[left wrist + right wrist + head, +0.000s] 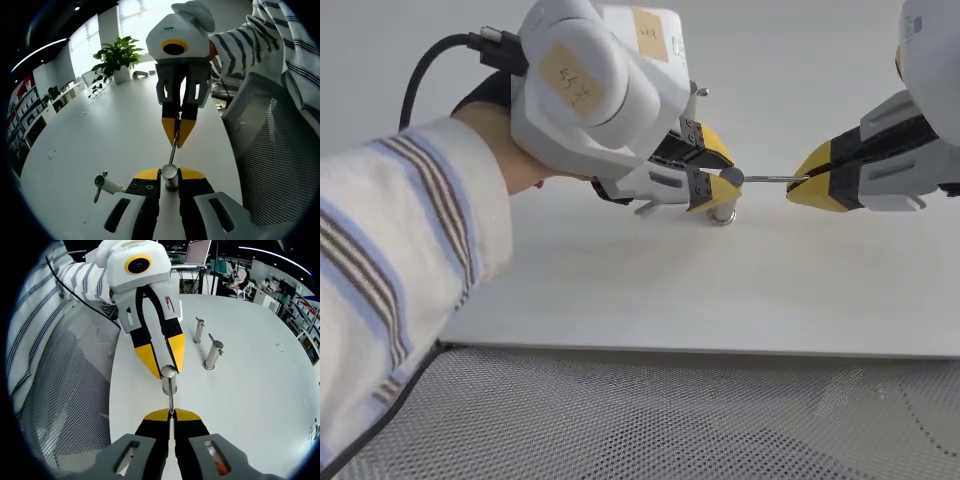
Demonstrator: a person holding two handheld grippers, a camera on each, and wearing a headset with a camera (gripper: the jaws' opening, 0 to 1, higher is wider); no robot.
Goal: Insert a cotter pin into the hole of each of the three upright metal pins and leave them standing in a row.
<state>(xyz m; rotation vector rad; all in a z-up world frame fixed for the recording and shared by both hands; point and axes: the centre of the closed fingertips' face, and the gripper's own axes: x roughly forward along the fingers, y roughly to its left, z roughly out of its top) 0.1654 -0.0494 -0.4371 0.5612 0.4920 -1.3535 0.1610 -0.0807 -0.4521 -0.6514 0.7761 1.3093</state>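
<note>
An upright metal pin (723,208) (170,176) (169,381) stands on the white table, and my left gripper (720,182) (170,175) (167,362) is shut on its upper part. My right gripper (802,186) (171,414) (177,137) is shut on a thin cotter pin (770,180) (173,147) (171,396), held level and pointing at the metal pin's head. Its tip touches the head; whether it is inside the hole I cannot tell. Two more metal pins (199,330) (213,354) stand beyond, each with a cotter pin through its top; one of them (106,184) appears beside my left jaws.
The white table (640,290) ends at a near edge, with a grey mesh chair back (620,420) below it. A striped sleeve (390,260) covers the left of the head view. A potted plant (116,59) stands at the table's far end.
</note>
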